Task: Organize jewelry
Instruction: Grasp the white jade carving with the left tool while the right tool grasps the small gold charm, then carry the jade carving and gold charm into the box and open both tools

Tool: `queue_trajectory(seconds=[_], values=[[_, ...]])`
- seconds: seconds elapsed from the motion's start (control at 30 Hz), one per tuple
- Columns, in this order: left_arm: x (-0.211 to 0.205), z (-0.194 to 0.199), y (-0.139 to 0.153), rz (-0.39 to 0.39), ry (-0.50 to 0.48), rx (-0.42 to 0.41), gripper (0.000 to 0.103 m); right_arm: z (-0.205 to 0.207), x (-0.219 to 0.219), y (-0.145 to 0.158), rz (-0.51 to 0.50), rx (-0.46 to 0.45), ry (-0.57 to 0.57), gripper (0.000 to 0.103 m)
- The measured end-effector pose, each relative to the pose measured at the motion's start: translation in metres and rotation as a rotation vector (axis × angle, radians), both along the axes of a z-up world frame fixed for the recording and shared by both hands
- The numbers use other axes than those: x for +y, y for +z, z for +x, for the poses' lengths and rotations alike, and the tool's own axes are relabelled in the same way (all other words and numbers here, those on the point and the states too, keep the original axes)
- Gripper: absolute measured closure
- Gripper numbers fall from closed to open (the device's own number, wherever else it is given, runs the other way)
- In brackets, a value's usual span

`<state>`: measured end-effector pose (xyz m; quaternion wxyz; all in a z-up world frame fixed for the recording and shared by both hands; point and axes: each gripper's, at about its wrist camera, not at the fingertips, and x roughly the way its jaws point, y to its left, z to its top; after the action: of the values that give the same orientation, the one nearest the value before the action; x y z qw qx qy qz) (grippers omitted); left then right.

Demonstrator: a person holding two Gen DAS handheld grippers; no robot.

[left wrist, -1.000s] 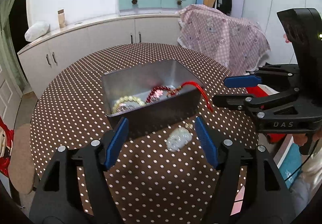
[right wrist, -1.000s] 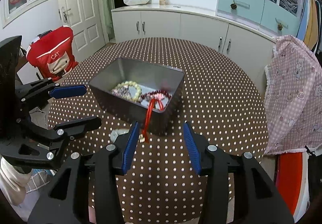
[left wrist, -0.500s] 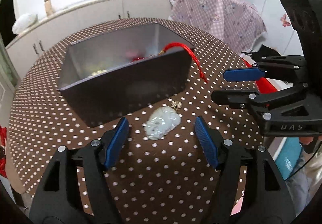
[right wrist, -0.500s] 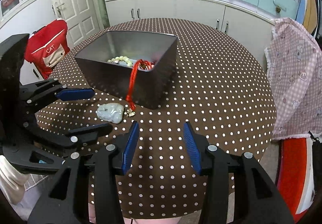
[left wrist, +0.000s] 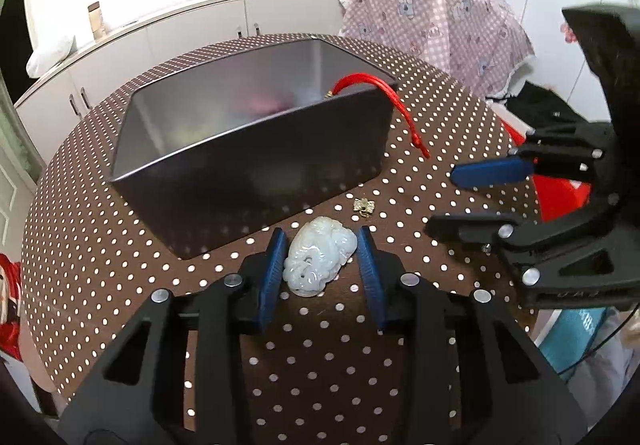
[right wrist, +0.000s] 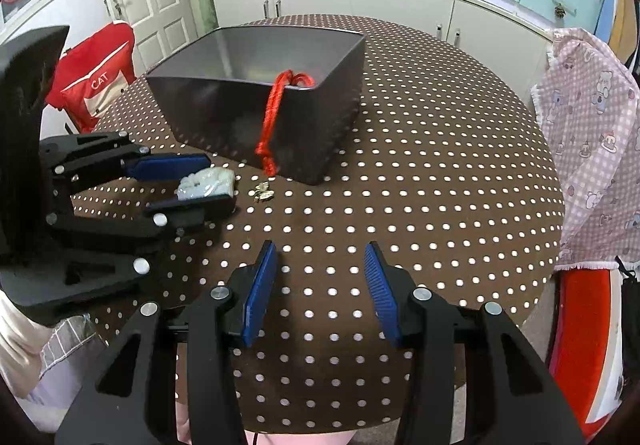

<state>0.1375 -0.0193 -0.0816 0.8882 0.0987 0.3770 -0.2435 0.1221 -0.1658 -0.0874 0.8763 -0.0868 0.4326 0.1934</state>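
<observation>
left gripper [left wrist: 322,257] has just been closing round the white jade pendant [left wrist: 318,260] beside the metal box [left wrist: 248,149], pads touching it; right gripper [right wrist: 320,285] hangs parted, empty.

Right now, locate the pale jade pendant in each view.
Left wrist: jade pendant low centre, between the left tool's blue pads.
Right wrist: jade pendant left of centre, between that tool's pads.
Shared landmark: the grey box just behind it.
</observation>
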Motion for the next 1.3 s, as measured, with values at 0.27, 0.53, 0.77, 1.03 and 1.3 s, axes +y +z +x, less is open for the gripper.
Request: queue_trajectory(seconds=[0.27,0.53,0.77,1.03,1.3], values=[[0.022,-0.004,0.002,-0.035,0.034,-0.028,0.067,0.004,0.028,-0.003,-0.04,-0.07,0.095,0.073],[0.029,-0.006,0.004,-0.055,0.032,-0.046,0.067,0.019,0.04,-0.007,-0.059,-0.103,0.129,0.081],[0.03,-0.006,0.004,-0.069,0.04,-0.053,0.081,0.011,0.046,-0.007,-0.086,-0.106,0.15,0.096],[0.04,-0.005,0.003,-0.073,0.064,-0.062,0.082,0.009,0.039,-0.002,-0.042,-0.086,0.117,0.096],[0.051,-0.009,0.001,-0.061,0.047,-0.063,0.057,0.005,0.033,0.008,-0.027,-0.107,0.092,0.096]])
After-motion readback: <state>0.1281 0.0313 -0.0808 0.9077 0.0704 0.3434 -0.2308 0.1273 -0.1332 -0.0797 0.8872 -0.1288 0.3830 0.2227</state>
